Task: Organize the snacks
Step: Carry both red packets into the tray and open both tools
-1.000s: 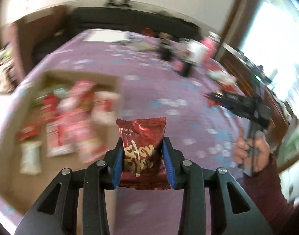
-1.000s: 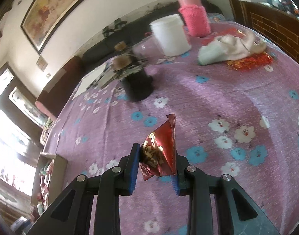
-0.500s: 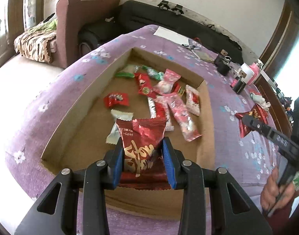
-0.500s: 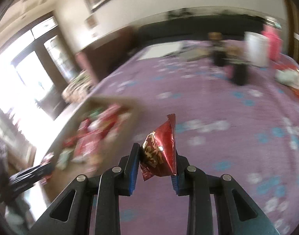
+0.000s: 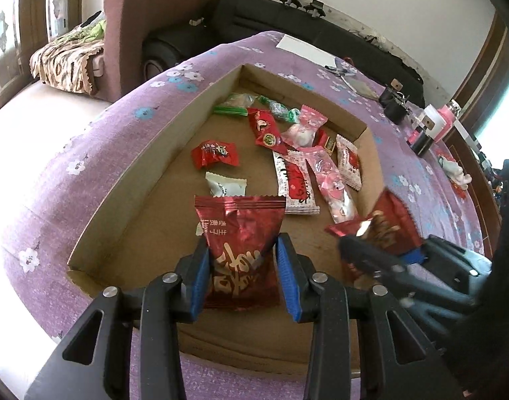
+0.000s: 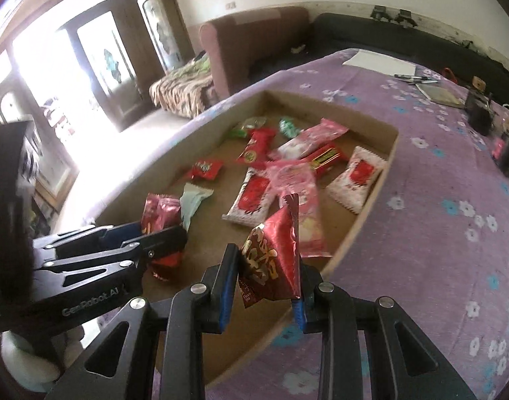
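My left gripper [image 5: 242, 266] is shut on a dark red foil snack packet [image 5: 241, 233] and holds it over the near end of a shallow cardboard box [image 5: 127, 183]. My right gripper [image 6: 264, 276] is shut on a second red foil snack packet [image 6: 274, 253], above the box's near right rim [image 6: 364, 213]. Each gripper shows in the other's view: the right one [image 5: 384, 250] at the right, the left one [image 6: 154, 233] at the left. Several wrapped snacks lie in the box, among them a red candy [image 5: 214, 155] and a pink packet [image 5: 331, 180].
The box sits on a purple flowered tablecloth [image 6: 438, 200]. Dark jars [image 5: 393, 106], a white tub and a pink container [image 5: 444, 120] stand at the far right of the table. Paper [image 6: 378, 61] and a notebook lie at the far end. A brown armchair [image 5: 137, 33] stands beyond the table.
Both grippers have swung from the open tablecloth to over the cardboard box, still holding their red packets. The right gripper has come in close beside the left one.
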Demonstrator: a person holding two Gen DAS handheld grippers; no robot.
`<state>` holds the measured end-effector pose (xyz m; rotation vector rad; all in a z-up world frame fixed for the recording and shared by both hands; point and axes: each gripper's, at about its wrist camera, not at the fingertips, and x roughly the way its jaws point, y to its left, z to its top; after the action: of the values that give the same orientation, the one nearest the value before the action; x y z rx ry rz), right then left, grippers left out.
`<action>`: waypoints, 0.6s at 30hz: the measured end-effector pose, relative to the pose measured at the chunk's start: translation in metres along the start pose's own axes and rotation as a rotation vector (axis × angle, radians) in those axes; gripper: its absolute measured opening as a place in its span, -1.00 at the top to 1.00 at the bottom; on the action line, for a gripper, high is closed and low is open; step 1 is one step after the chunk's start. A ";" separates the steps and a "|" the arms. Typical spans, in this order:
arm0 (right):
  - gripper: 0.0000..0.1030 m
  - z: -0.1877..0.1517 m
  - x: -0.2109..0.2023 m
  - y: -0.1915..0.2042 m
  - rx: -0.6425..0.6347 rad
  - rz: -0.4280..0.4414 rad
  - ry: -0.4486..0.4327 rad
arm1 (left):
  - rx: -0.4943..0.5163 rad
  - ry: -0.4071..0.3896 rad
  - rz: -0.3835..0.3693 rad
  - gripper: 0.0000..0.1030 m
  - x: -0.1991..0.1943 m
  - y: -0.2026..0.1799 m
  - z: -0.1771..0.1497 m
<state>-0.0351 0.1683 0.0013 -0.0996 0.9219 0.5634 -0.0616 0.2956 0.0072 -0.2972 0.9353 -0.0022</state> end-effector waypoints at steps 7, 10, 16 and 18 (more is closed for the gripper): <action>0.39 -0.003 0.012 0.012 -0.040 -0.023 0.023 | -0.046 -0.043 -0.035 -0.14 -0.018 0.005 0.001; 0.39 -0.003 0.012 0.016 -0.059 -0.029 0.017 | -0.060 -0.074 -0.033 -0.16 -0.029 0.008 0.002; -0.06 -0.004 0.002 0.022 -0.097 -0.069 -0.029 | -0.083 -0.093 -0.030 -0.16 -0.037 0.012 0.002; -0.11 -0.004 -0.005 0.022 -0.099 -0.079 -0.050 | -0.089 -0.095 -0.029 -0.16 -0.037 0.013 0.002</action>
<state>-0.0513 0.1833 0.0056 -0.2094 0.8374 0.5363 -0.0841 0.3133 0.0344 -0.3899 0.8385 0.0268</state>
